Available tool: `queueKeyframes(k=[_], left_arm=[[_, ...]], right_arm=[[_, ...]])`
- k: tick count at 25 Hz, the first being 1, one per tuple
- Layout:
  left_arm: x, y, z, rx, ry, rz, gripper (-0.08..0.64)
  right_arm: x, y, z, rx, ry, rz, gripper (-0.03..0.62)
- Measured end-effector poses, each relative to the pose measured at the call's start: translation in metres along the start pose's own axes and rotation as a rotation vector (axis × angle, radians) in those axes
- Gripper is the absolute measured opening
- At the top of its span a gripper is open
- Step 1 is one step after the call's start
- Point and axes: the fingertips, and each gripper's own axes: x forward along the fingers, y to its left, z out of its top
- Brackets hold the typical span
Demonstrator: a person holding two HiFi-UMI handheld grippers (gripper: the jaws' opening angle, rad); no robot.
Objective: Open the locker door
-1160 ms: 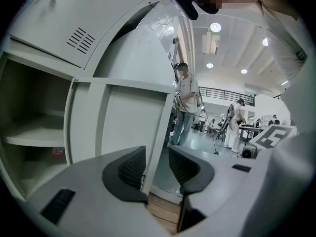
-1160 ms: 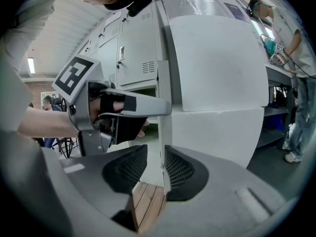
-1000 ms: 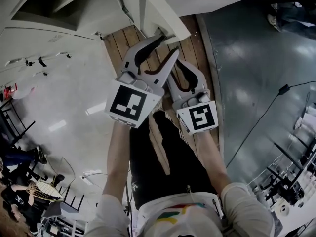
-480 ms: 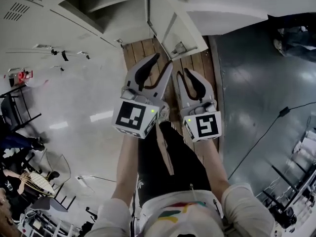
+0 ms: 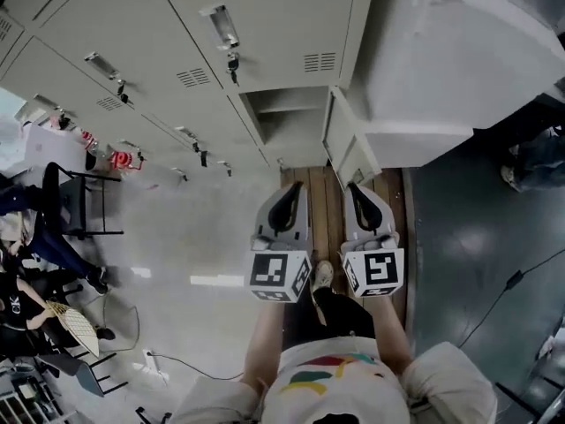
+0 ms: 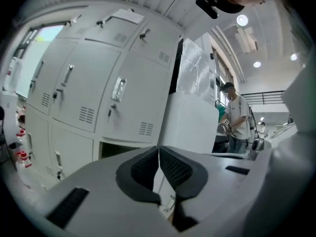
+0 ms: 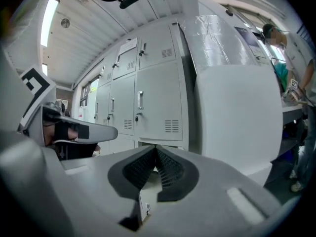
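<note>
The head view shows a bank of grey lockers [image 5: 177,51]. One low locker [image 5: 287,117] stands open, and its door [image 5: 342,144] is swung out toward me. My left gripper [image 5: 290,188] and right gripper [image 5: 356,188] hang side by side in front of that door, apart from it. Both pairs of jaws have just been closing and are now shut with nothing between them. In the left gripper view the left gripper [image 6: 159,149] points at the dark open locker [image 6: 116,149]. In the right gripper view the pads of the right gripper [image 7: 155,151] meet in front of the lockers [image 7: 158,107].
A tall white cabinet [image 5: 459,51] wrapped in plastic stands right of the open door. Wooden planks [image 5: 327,193] lie under the grippers. A chair [image 5: 75,201] and seated people are at the left. A person [image 6: 237,117] stands beyond the cabinet. A cable [image 5: 503,290] crosses the dark floor.
Both grippers have risen and drawn back from the locker door, and their jaws have gone from open to shut. The head view has tilted up, so more of the lockers shows.
</note>
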Motion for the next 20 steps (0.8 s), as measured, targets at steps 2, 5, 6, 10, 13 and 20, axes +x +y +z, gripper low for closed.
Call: queueKeyframes(k=[2,5,6,10,13,20], left_arm=[[-0.018,0.005,0.034,0.007,-0.063,0.065,0.02],[-0.043,0.011,0.074,0.015,-0.13,0.16,0.018],[-0.052,0.011,0.084,0.026,-0.149,0.178,0.018],[-0.09,0.013,0.104,0.083,-0.199,0.264,0.017],[-0.102,0.011,0.108,0.091,-0.226,0.295,0.017],[-0.12,0.001,0.113,0.159,-0.294,0.368,0.017]], right_arm=[[-0.002,0.013,0.028,-0.017,-0.006,0.013,0.003],[-0.008,0.031,0.069,-0.065,-0.027,0.059,0.003],[-0.012,0.035,0.079,-0.07,-0.035,0.072,0.003],[-0.037,0.053,0.1,-0.069,-0.078,0.12,0.003],[-0.051,0.058,0.1,-0.084,-0.092,0.13,0.003],[-0.066,0.065,0.102,-0.094,-0.129,0.125,0.003]])
